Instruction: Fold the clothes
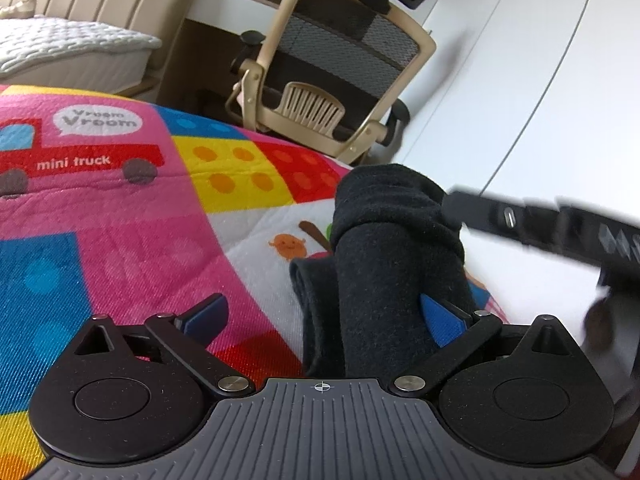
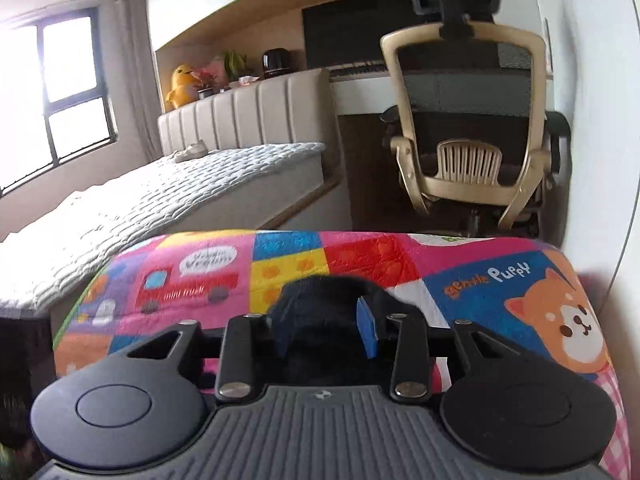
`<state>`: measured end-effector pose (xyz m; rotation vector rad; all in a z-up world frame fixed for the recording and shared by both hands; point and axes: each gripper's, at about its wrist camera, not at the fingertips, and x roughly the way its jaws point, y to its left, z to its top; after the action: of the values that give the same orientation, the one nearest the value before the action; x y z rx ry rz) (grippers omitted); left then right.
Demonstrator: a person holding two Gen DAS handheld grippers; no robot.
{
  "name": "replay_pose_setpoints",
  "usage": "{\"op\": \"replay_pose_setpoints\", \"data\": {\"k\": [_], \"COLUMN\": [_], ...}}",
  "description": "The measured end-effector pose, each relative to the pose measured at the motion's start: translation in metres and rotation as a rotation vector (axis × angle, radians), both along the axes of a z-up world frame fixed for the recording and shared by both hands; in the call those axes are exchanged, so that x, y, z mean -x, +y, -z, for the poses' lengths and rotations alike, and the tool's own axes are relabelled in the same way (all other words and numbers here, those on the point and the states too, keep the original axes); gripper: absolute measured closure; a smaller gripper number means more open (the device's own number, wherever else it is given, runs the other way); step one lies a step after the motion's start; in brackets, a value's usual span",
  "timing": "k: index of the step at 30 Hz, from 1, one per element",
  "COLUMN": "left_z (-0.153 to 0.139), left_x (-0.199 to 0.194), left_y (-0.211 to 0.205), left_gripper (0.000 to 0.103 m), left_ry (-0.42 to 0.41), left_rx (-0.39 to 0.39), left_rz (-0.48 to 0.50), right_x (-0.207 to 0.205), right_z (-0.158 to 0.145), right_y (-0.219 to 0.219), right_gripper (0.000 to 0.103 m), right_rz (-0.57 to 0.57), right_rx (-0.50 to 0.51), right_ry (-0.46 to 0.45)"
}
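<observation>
A black garment (image 1: pixel 384 264), rolled and bunched, lies on a colourful cartoon-print blanket (image 1: pixel 120 220). My left gripper (image 1: pixel 324 320) is open wide, its blue-padded fingers on either side of the garment's near end. The other gripper's black body (image 1: pixel 560 224) shows blurred at the right, touching the garment's far end. In the right wrist view the garment (image 2: pixel 324 320) sits between the blue pads of my right gripper (image 2: pixel 326 334), which is closed on it over the blanket (image 2: pixel 360 256).
A beige mesh office chair (image 2: pixel 468 128) stands beyond the blanket's far edge, by a desk. A bed with a white quilted mattress (image 2: pixel 160 200) lies to the left. A white wall (image 1: pixel 520 80) runs along the right.
</observation>
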<state>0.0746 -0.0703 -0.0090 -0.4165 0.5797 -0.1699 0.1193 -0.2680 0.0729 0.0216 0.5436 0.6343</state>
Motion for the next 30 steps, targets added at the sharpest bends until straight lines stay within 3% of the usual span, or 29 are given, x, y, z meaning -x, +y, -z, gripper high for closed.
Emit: {"op": "replay_pose_setpoints", "data": {"k": [4,12,16,17,21,24,30], "left_z": [0.001,0.003,0.003,0.003,0.003,0.001,0.002], "left_x": [0.0,-0.002,-0.002,-0.002,-0.003,0.0,-0.001], "left_y": [0.001,0.008,0.007,0.007,0.004,0.0,0.002], "left_gripper": [0.0,0.0,0.0,0.0,0.0,0.0,0.0], "left_ry": [0.003,0.015,0.012,0.013,0.021,0.002,0.007], "left_rx": [0.006,0.044,0.044,0.046,0.025,-0.002,0.015], "left_rz": [-0.007,-0.013,-0.003,-0.003,0.003,-0.002,0.005], "right_x": [-0.038,-0.031,-0.007,-0.003,-0.005,-0.008,-0.009], "right_z": [0.022,0.019,0.001,0.002,0.032,0.035,0.035], "right_y": [0.013,0.026,0.011,0.009,0.006,0.004,0.004], "right_gripper": [0.067,0.066,0.05,0.044,0.037,0.037,0.037], "right_rz": [-0.019,-0.021,-0.016,-0.015,-0.003,-0.001,-0.009], "right_rx": [0.005,0.072,0.064,0.072,0.096,0.074,0.075], "right_ry": [0.163,0.095,0.022,0.021,0.089,0.096,0.1]}}
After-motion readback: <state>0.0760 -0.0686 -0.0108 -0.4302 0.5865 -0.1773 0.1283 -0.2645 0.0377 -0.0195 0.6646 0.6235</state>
